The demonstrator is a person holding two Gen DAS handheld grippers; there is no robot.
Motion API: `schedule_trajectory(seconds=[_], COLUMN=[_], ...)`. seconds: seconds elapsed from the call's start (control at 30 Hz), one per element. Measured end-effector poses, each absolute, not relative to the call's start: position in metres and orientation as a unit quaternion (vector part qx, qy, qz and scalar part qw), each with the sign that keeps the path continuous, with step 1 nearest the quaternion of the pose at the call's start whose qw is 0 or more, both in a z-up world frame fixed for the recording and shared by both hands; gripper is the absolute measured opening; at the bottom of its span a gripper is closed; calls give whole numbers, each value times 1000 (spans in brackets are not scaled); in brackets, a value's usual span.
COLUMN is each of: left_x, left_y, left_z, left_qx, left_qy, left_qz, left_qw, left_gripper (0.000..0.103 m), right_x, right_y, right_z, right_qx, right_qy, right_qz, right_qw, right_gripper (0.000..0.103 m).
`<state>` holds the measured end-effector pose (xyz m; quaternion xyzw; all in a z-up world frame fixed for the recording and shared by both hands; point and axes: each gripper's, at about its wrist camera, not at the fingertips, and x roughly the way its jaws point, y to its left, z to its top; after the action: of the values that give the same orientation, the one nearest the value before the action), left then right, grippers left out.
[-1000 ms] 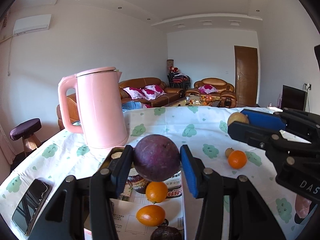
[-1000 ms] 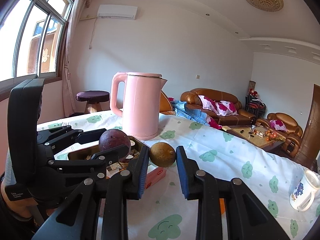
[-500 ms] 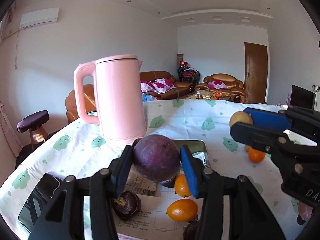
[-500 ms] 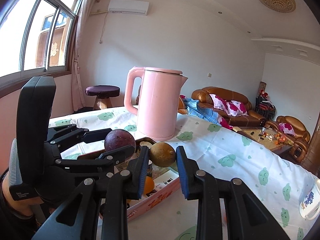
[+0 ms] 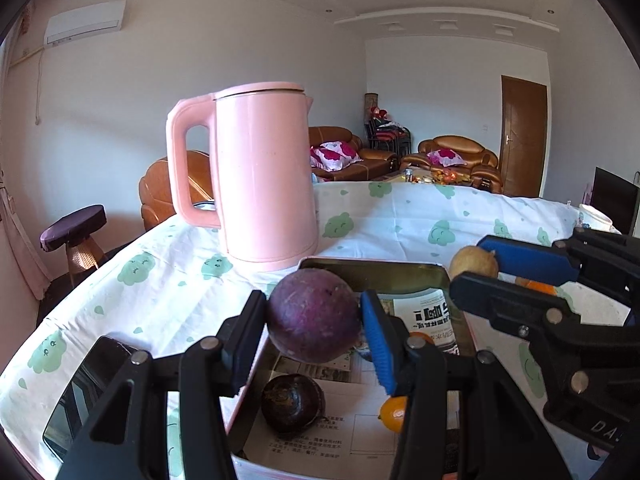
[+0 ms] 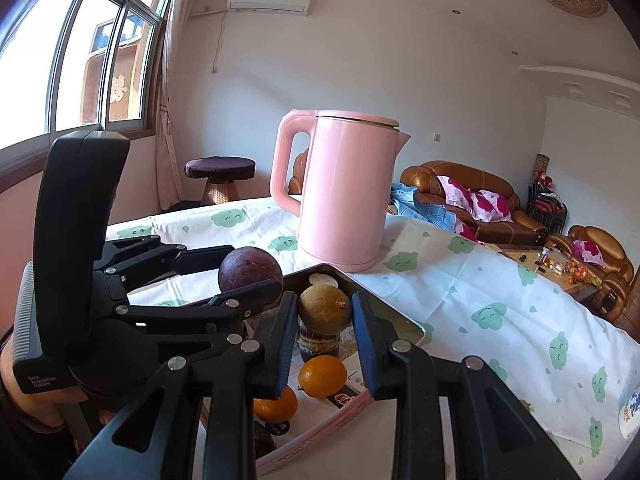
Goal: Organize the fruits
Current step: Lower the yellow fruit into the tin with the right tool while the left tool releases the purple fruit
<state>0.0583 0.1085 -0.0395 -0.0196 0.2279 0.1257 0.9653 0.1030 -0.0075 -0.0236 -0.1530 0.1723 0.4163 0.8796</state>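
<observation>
Holding two fruits above the open box (image 5: 384, 276), one in each gripper.

Clamped in the left gripper (image 5: 314, 322): a round purple fruit (image 5: 314, 316), pressed between the black pad and the blue pad, hanging over the near half of the paper-lined box. Clamped in the right gripper (image 6: 325, 316): a smaller yellow-brown fruit (image 6: 325, 309), pads tight against both its sides, over the far end of the same box. Lying inside the box on the printed paper: a dark wrinkled fruit (image 5: 292, 404) and two small oranges (image 6: 322, 376). Standing just behind the box on the cloud-patterned tablecloth (image 6: 480, 292): a pink kettle (image 5: 264, 176), upright, handle to the left. Resting flat on the cloth left of the box: a phone (image 5: 86, 396).
</observation>
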Motion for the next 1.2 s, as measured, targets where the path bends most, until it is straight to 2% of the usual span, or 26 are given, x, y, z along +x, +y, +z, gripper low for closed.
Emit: schedule_trajectory(seconds=[0.83,1.0,1.07,1.17,1.2], left_x=[66,65,64,61,59], left_y=[120,119,119,122,122], left_z=[-50,-49,-48,-45,-43], left_qx=[-26,-19,-19,-30,-35], left_qy=[267,262,262,255,251], left_qz=[113,120,127,133,134], left_qw=[957,957,956,957,958], left_gripper=[48,51,55,65,70], right_x=[120,126,127,129,130], right_y=[14,13,13,6,2], right_z=[-58,-62,-63,-60,-58], right_qx=[-150,-137,-138,-130,-126], right_qy=[249,270,271,267,265], right_qz=[430,440,438,426,423], right_qw=[855,845,846,855,857], right_gripper=[30,30,33,47,55])
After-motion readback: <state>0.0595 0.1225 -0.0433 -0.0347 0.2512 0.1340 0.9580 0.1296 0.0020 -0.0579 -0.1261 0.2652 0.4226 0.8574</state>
